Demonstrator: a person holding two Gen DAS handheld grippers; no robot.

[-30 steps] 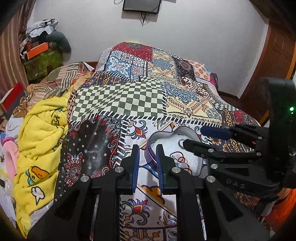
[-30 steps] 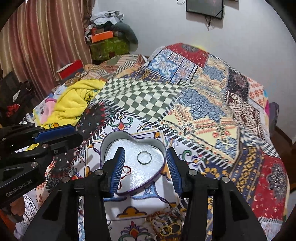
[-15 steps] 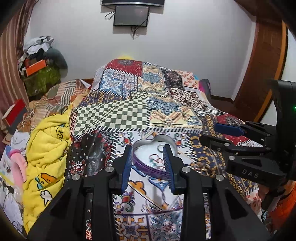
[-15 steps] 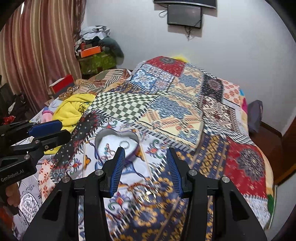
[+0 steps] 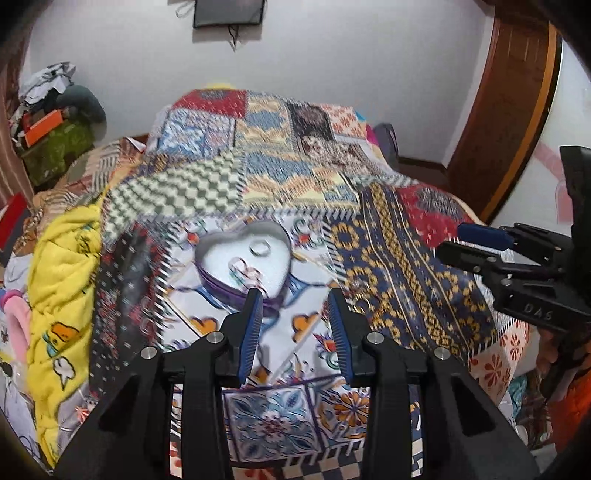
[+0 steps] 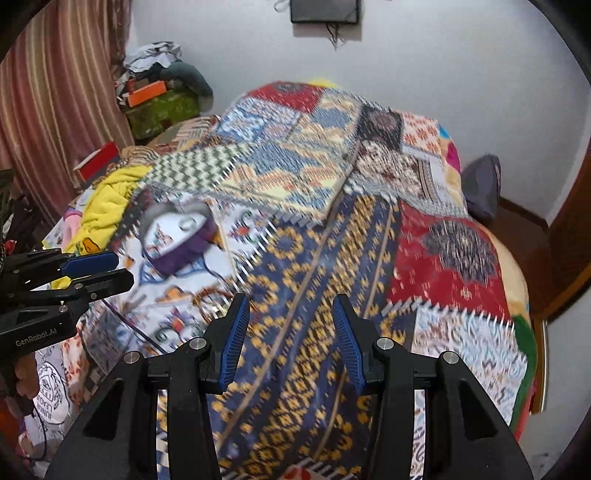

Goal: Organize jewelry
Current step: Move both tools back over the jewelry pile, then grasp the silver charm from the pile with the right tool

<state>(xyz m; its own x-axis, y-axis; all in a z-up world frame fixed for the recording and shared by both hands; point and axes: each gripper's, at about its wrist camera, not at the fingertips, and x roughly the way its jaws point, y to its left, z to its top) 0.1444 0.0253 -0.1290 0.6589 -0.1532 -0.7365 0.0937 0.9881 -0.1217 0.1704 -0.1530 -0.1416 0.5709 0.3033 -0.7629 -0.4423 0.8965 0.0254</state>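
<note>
Your left gripper (image 5: 295, 314) hangs above a patchwork bedspread (image 5: 388, 240), its jaws spread wide and holding nothing. Just past its left fingertip, at about eleven o'clock from the jaws, sits a heart-shaped tin (image 5: 243, 254) with a purple wall and a pale floor. A single ring (image 5: 261, 249) lies inside the tin, toward the far right lobe of the heart; motion blur smears it, so its make cannot be told.

Your right gripper (image 6: 291, 328) is also spread wide and empty, and it hovers over the dark blue and gold patch of the bedspread, well apart from the tin. From that camera the tin lies at about ten o'clock, with the ring a faint pale loop inside it. Between the tin and your right gripper's left fingertip, a blurred tangle of what may be gold bangles (image 6: 210, 299) rests on the cloth.

A yellow blanket (image 5: 62, 280) is heaped along the bed's left edge, at nine o'clock from your left gripper. A dark screen (image 6: 325, 11) hangs on the white wall at twelve o'clock, and a striped curtain (image 6: 62, 103) fills the upper left of the right camera's view.
</note>
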